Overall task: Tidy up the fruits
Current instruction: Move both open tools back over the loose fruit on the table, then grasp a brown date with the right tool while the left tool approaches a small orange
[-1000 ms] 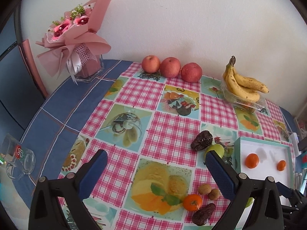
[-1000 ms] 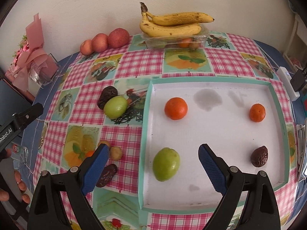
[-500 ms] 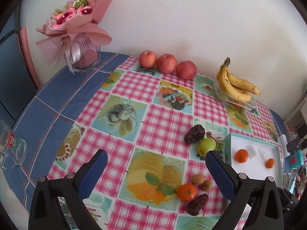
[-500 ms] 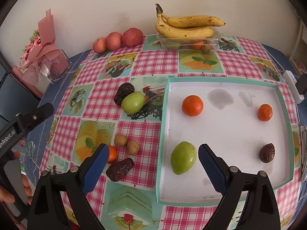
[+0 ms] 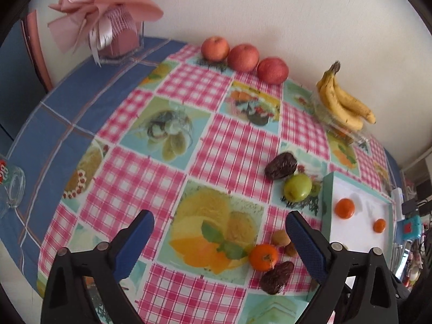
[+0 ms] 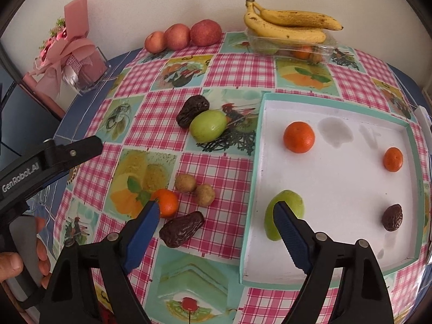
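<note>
My right gripper (image 6: 216,213) hangs released, nothing between its blue pads, above the seam where the tablecloth (image 6: 237,64) meets the tray (image 6: 253,189). Only this camera shows the tray's near half: a green fruit (image 6: 286,210) partly behind my right-hand finger and a dark wrinkled fruit (image 6: 392,217) near the far rim, besides the large orange (image 6: 299,137) and small orange (image 6: 393,159). It also catches my left hand (image 6: 16,256) wrapped round the other tool's handle at the left edge.

My left gripper (image 5: 220,232) is likewise spread and empty, over the cloth. Its camera sees the tray only as a sliver with the two oranges, but it alone shows a drinking glass (image 5: 12,186) at the table's left edge.

Loose on the cloth, in both views: a date (image 6: 181,229) touching an orange (image 6: 166,202), two small brown fruits (image 6: 195,189) side by side, and farther back a green fruit (image 6: 208,125) against another date (image 6: 193,110). Three apples (image 5: 244,56) line the white wall (image 5: 270,8), bananas (image 6: 289,25) lie atop a clear box (image 6: 310,50) holding more fruit, and a pink bouquet (image 5: 108,13) stands on the blue part of the table.
</note>
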`<state>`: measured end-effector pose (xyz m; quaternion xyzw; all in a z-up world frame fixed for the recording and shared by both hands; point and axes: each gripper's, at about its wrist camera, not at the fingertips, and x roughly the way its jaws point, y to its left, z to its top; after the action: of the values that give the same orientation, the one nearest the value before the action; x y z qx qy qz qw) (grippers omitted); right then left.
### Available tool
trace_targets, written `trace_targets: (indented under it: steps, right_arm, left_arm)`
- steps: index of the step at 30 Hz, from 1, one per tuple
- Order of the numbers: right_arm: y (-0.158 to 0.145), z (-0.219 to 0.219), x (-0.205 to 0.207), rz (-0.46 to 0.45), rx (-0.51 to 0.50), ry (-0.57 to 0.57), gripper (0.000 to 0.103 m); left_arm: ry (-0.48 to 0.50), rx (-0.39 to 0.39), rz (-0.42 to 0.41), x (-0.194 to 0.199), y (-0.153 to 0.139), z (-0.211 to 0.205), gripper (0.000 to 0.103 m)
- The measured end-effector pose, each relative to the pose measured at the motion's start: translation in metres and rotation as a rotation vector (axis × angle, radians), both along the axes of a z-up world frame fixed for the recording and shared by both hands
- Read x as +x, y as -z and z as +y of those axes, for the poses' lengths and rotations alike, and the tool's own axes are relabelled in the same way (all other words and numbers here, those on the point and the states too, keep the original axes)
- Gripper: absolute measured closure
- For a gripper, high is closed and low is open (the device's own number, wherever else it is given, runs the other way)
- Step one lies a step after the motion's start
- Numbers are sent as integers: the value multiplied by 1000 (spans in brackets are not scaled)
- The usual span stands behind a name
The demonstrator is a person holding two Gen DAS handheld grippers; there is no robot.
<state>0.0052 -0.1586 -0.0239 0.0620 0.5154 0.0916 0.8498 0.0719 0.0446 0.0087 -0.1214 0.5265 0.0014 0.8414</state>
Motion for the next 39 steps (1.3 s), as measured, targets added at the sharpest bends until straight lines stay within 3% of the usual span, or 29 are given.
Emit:
trace_targets:
  steps: [10,20,21,23,33,39]
  right_arm:
    - [22,25,1,77,-26,-94,16]
    - [45,52,-1,135,-83,-197,17]
    - [47,53,-1,138,-91,-203,18]
    - [51,56,0,145,-107,-210,37]
    - [62,66,0,139,-139,-223,38]
    - [60,73,2,132,-138,-240,46]
  left_arm:
    - [-27,-46,147,5,35,7,4]
    - [-60,-81,178,6,44,15,4]
    - [-58,-85,180,6,45,14,4]
    - [-57,-91,183,6,45,14,4]
    - [-49,-102,201,8,51,11,4]
    - [-47,-101,203,9,51,10,4]
